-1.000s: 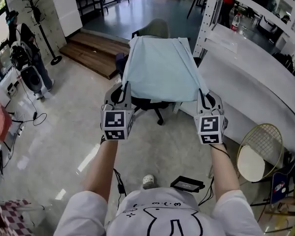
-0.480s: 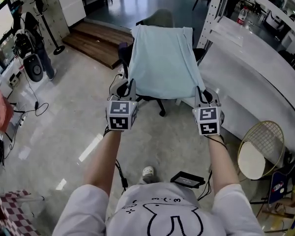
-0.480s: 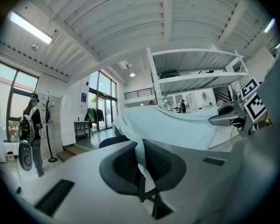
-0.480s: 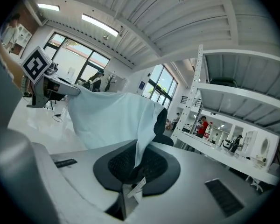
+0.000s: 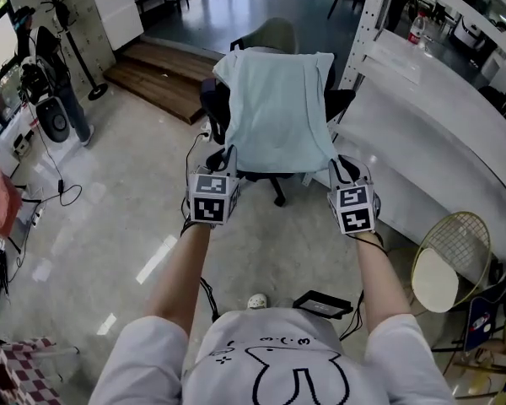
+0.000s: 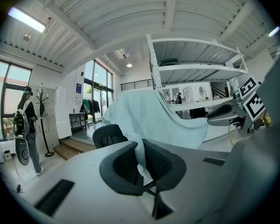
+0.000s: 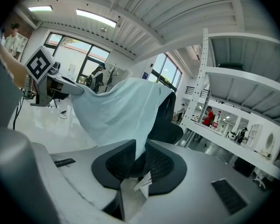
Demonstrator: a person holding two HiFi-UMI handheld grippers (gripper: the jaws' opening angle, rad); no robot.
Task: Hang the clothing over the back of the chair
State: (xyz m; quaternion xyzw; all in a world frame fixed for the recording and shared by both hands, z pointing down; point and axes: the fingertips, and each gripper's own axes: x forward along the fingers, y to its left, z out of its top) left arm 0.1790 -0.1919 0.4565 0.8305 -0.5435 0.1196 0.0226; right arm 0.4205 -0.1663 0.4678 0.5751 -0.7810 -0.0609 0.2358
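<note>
A pale blue garment (image 5: 278, 108) is draped over the back of a black office chair (image 5: 216, 108) straight ahead of me. Its top edge lies over the chair's back and its lower edge stretches toward me. My left gripper (image 5: 223, 160) is shut on the lower left corner, the cloth (image 6: 141, 158) pinched between the dark pads. My right gripper (image 5: 339, 165) is shut on the lower right corner, with cloth (image 7: 141, 154) and a white label (image 7: 143, 181) between its pads. In the right gripper view the garment (image 7: 121, 111) hangs over the chair (image 7: 167, 120).
A long white counter (image 5: 430, 150) runs along the right, with a white shelving post (image 5: 363, 32) at its near end. A round gold wire rack (image 5: 447, 260) stands by the counter. Wooden steps (image 5: 164, 78) lie behind the chair. A person (image 6: 27, 129) stands at the far left.
Both grippers have come down and toward the chair with the garment's lower corners. The cloth's top has settled further over the chair's back and now hangs steeper.
</note>
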